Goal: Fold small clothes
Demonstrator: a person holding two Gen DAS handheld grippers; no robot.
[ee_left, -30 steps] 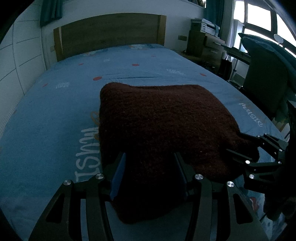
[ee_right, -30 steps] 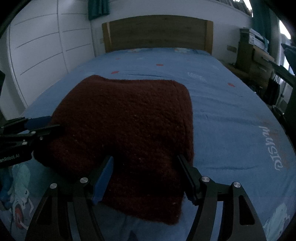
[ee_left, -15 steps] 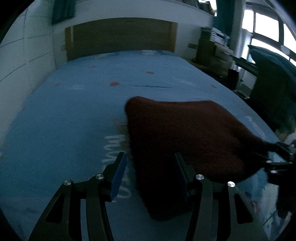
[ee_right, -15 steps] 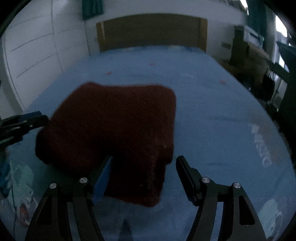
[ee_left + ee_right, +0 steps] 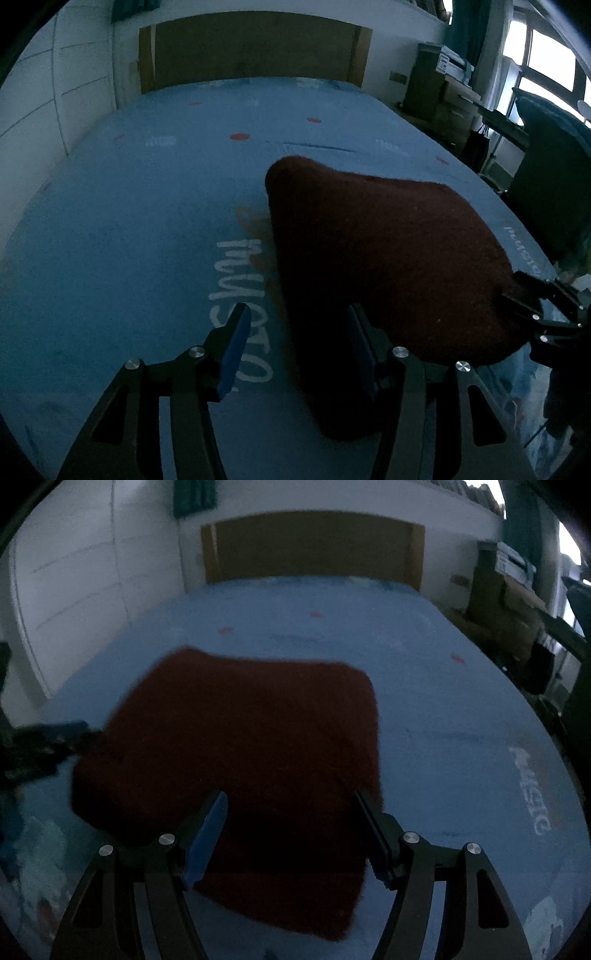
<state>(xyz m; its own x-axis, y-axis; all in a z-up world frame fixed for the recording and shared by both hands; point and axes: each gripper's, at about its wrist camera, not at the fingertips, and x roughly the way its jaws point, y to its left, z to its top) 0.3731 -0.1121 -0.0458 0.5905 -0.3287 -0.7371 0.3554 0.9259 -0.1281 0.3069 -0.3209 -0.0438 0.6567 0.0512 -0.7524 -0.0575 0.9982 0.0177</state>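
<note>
A folded dark red fleecy garment point(image 5: 388, 251) lies on the blue printed bed sheet point(image 5: 129, 221). My left gripper point(image 5: 299, 332) is open at the garment's near left corner. Its right finger point(image 5: 364, 347) is against the cloth, and its blue left pad point(image 5: 236, 347) hangs over bare sheet. In the right wrist view the garment point(image 5: 251, 731) spreads under my open right gripper point(image 5: 291, 812), with both fingers over its near edge. Each gripper shows in the other's view: the right one point(image 5: 543, 310) at the garment's right corner, the left one point(image 5: 44, 738) at its left corner.
A wooden headboard point(image 5: 255, 48) closes the far end of the bed. White wall panels point(image 5: 74, 572) run along the left. On the right stand a cabinet with boxes point(image 5: 436, 85) and a dark chair point(image 5: 546, 184) under a window.
My left gripper has slid left off the garment, so the cloth now sits only by its right finger. The right gripper has stayed over the near edge.
</note>
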